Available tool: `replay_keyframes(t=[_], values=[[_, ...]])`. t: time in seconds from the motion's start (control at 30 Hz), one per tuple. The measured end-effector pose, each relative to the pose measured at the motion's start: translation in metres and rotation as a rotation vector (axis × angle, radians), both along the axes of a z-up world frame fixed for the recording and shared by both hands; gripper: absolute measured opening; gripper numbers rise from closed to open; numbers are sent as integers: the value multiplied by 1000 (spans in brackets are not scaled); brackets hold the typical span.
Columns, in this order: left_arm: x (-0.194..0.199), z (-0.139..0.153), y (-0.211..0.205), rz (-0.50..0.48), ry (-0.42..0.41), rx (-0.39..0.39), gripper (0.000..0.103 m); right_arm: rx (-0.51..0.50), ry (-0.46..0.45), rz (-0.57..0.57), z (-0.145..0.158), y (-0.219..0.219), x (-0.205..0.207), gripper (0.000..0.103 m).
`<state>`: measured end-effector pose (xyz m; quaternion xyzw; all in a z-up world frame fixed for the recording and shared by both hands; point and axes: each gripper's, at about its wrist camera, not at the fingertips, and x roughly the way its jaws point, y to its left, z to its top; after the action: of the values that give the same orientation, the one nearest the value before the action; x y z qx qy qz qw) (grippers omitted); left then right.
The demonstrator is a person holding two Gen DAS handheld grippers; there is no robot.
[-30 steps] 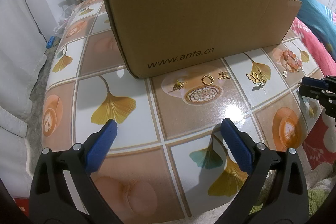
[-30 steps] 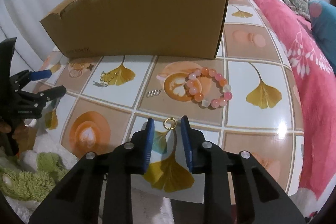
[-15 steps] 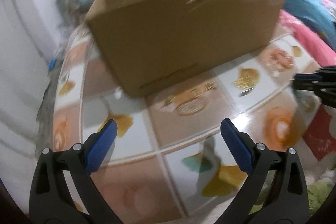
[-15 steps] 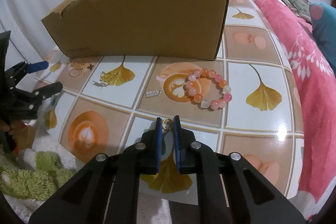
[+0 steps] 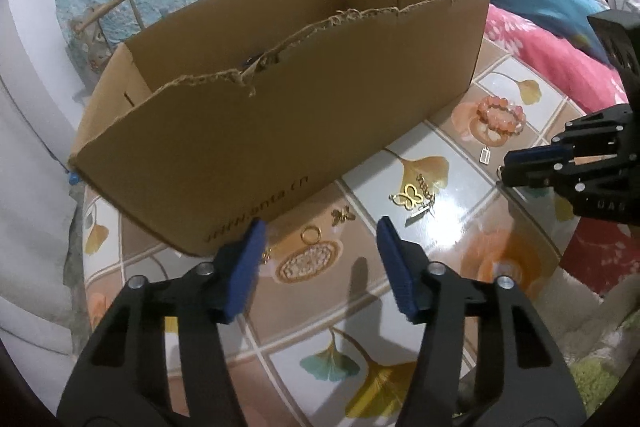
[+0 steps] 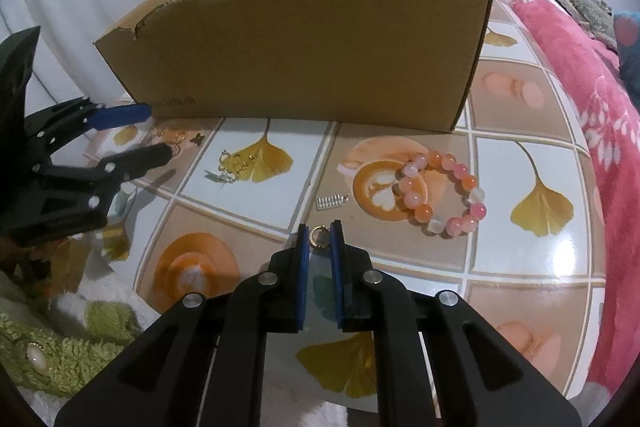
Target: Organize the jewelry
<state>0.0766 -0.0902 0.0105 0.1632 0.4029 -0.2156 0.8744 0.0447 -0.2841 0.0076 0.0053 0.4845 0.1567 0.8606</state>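
Our right gripper (image 6: 319, 237), wide apart a second ago, now pinches a small gold ring (image 6: 319, 231) between its tips, ready for the cardboard box (image 6: 304, 43) ahead, while our left gripper (image 5: 320, 241) has swung in, half-open and empty, over another gold ring (image 5: 310, 236).

Brown box (image 5: 280, 131) is matt cardboard with a rough torn edge; counter (image 6: 532, 263) before it shines, smooth and glossy.

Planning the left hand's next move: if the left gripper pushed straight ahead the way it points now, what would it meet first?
Probably the small gold ring between the open left gripper fingers, then the cardboard box; depth is unclear.
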Motion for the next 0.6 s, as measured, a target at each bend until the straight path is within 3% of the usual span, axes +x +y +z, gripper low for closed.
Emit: replay_keyframes(t=[0.17, 0.3, 0.6], values=[[12, -4, -1, -6, 46, -6, 29, 18, 3, 12, 0, 3, 2, 11], [13, -10, -4, -7, 73, 4, 20, 25, 5, 17, 1, 7, 4, 11], [22, -15, 3, 30, 126, -8, 13, 43, 4, 18, 2, 2, 6, 11]])
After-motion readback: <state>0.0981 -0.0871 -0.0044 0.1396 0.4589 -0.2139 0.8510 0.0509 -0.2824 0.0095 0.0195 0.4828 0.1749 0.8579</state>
